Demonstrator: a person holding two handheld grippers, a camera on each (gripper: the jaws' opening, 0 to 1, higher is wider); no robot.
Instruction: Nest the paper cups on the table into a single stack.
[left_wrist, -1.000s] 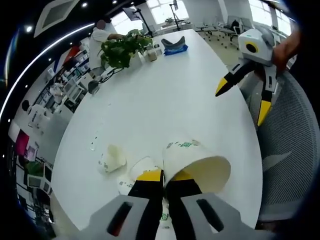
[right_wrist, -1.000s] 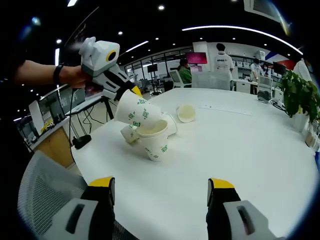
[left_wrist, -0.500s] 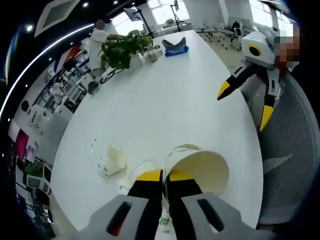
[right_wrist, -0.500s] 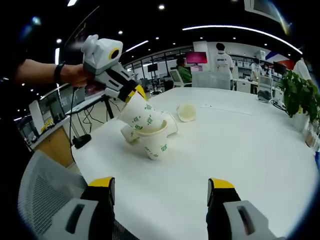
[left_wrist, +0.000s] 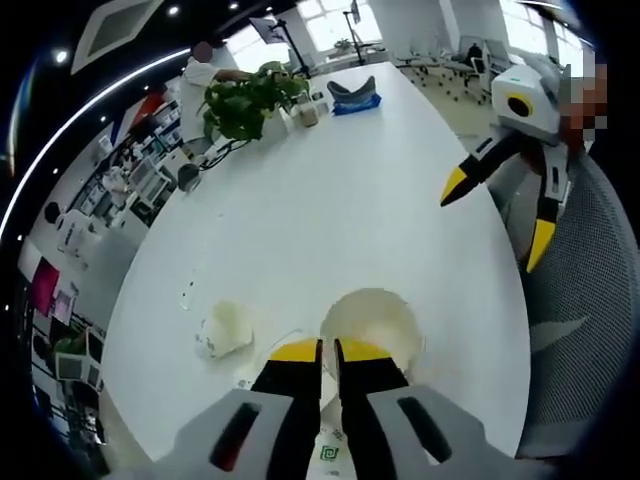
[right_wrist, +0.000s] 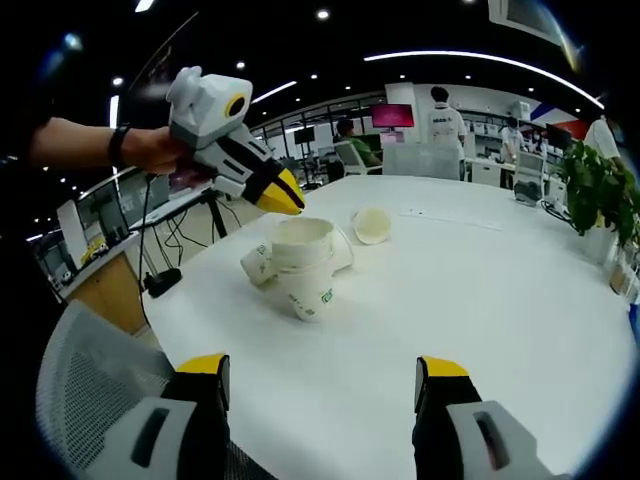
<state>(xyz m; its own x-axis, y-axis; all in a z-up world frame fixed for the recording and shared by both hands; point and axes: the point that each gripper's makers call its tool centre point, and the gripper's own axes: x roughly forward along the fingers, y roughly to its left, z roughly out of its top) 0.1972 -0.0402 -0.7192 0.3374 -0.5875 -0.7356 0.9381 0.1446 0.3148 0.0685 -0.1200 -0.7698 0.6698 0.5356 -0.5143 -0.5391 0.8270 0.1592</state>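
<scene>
A white paper cup (left_wrist: 372, 318) with its mouth facing up sits inside another cup with green print (right_wrist: 310, 292) on the white table (right_wrist: 480, 300). My left gripper (left_wrist: 330, 352) is shut on the upper cup's rim; in the right gripper view the left gripper (right_wrist: 283, 198) comes down from the upper left onto that cup (right_wrist: 300, 240). One loose cup lies on its side (left_wrist: 225, 330), also seen farther back (right_wrist: 372, 225). Another lies beside the nested pair (right_wrist: 255, 265). My right gripper (right_wrist: 320, 370) is open and holds nothing, well short of the cups; the right gripper (left_wrist: 497, 215) hovers at the table's edge.
A potted plant (left_wrist: 245, 100) and a blue and grey object (left_wrist: 352, 95) stand at the far end of the table. A grey mesh chair (left_wrist: 590, 330) is beside the table edge, its back (right_wrist: 80, 390) close to my right gripper. People and desks fill the background.
The left gripper has turned the tilted cup upright and lowered it into the printed cup below. The right gripper has stayed still and open.
</scene>
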